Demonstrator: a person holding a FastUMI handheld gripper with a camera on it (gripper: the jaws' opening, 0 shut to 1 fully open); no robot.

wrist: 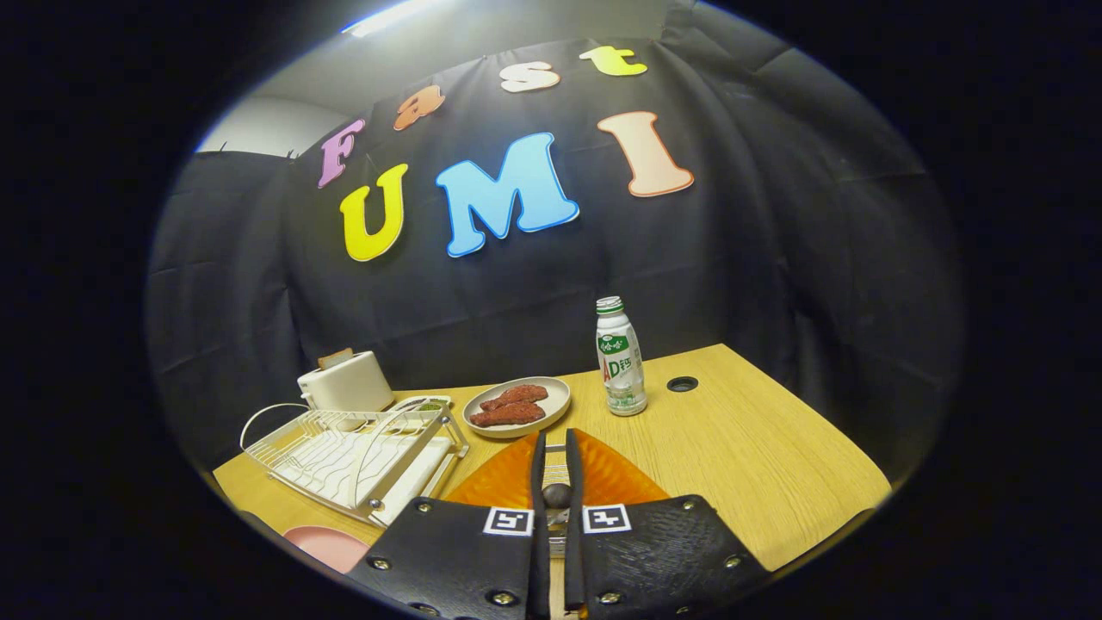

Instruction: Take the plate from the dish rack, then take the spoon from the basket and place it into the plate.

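Tongs [556,452] sit nearly closed, the two fingers [539,482] standing close and parallel with only a narrow slit between them. In that slit, low down near the finger bases, sits a small dark rounded thing [556,495]; it may be part of the spoon, but I cannot tell, nor whether both fingers press on it. Directly under and around the fingers lies an orange plate [611,474], its pointed end just past the fingertips, resting on the wooden bench [758,448].

Left of the tongs stands the white wire dish rack [353,456], tilted slightly on its white drip tray. Nearer than the rack, to the lower left of the fingers, a pink dish [327,544] shows in part.

Just beyond the fingertips and a little left is a pale oval dish [551,398] carrying two reddish-brown pieces of food [514,406]. Right of that dish, ahead of the tongs, an upright white drink bottle [622,357] with a green cap stands. Farther right is a round cable hole [682,384] in the bench top.

Beyond the rack, at the far left, sits a white toaster [346,383] with a slice in its slot.
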